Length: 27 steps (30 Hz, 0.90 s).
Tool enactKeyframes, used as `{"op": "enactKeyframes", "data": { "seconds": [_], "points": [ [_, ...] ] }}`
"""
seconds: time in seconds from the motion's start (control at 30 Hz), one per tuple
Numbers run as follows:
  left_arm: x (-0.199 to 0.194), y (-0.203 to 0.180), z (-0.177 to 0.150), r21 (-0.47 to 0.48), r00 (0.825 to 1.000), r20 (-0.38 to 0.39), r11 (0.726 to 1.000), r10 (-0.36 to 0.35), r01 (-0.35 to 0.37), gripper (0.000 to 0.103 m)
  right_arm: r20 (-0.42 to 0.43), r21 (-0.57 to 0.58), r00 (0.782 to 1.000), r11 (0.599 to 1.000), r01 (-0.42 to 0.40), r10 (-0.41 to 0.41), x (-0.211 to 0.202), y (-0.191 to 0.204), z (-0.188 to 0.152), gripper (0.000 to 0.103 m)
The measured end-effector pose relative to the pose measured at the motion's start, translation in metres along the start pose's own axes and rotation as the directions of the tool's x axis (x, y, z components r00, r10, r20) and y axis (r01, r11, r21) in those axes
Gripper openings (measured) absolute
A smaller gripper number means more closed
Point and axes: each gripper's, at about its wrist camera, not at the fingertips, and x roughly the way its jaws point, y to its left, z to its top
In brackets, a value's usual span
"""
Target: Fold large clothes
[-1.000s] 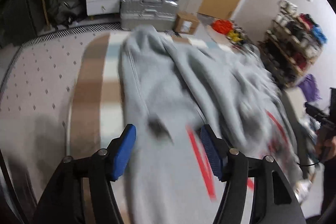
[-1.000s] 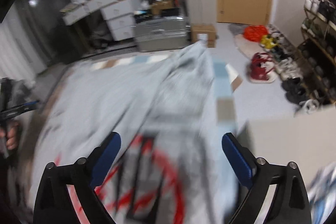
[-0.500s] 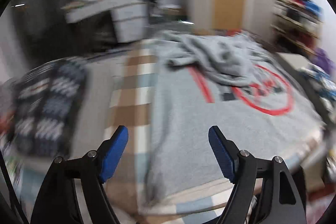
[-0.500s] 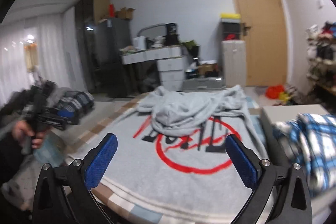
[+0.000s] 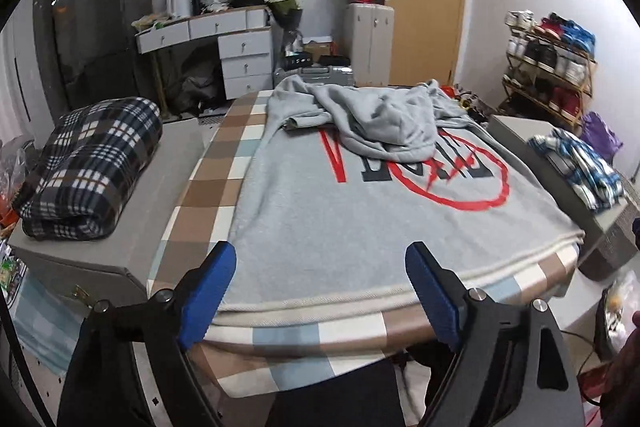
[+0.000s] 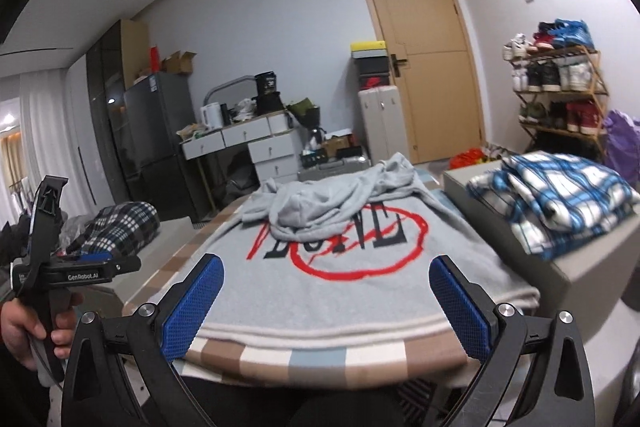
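Showing only in the right view, left gripper (image 6: 100,261) beside sweatshirt (image 6: 344,283).

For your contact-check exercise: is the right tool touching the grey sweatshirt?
Apart. In the right wrist view the right tool is open, held short of the grey sweatshirt.

right claw (image 6: 325,301): spread, empty | grey sweatshirt (image 6: 340,267): flat on table, top seemingly bunched

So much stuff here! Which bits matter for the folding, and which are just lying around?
For the job: grey sweatshirt, left gripper, right gripper, checked table cover.

Lying about: dark plaid blanket, blue plaid shirt, shoe rack, fridge.
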Motion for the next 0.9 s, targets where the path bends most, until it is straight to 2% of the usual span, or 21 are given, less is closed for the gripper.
{"op": "enactKeyframes", "data": {
  "seconds": [0.07, 0.23, 0.37, 0.53, 0.7, 0.9],
  "points": [
    [-0.005, -0.004, -0.009, 0.016, 0.999, 0.008, 0.999, 0.041, -0.041, 0.084, -0.009, 0.01, 1.0, 1.0, 0.001, -0.001, -0.006, 0.001, -0.006, 0.103],
    [-0.01, 0.005, -0.02, 0.01, 0.999, -0.002, 0.998, 0.055, -0.055, 0.084, -0.022, 0.024, 1.0, 1.0, 0.006, -0.005, -0.013, 0.006, -0.021, 0.103],
    [-0.016, 0.002, -0.024, 0.024, 0.994, 0.031, 0.994, 0.107, -0.108, 0.084, -0.006, 0.02, 0.999, 0.999, 0.034, -0.034, -0.011, 0.012, -0.028, 0.103],
    [-0.014, 0.003, -0.02, 0.008, 0.994, 0.061, 0.996, 0.091, -0.091, 0.084, 0.027, 0.019, 0.998, 0.999, 0.051, -0.052, 0.0, 0.016, -0.025, 0.103],
    [-0.004, 0.008, -0.018, -0.014, 0.99, 0.095, 0.994, 0.107, -0.106, 0.084, 0.073, 0.012, 0.997, 0.999, 0.033, -0.034, 0.016, 0.021, -0.023, 0.103],
    [0.027, 0.011, -0.018, -0.014, 0.994, 0.037, 0.995, 0.1, -0.099, 0.084, 0.073, -0.002, 0.997, 1.0, 0.018, -0.018, 0.042, 0.021, -0.025, 0.103]
  ]
}}
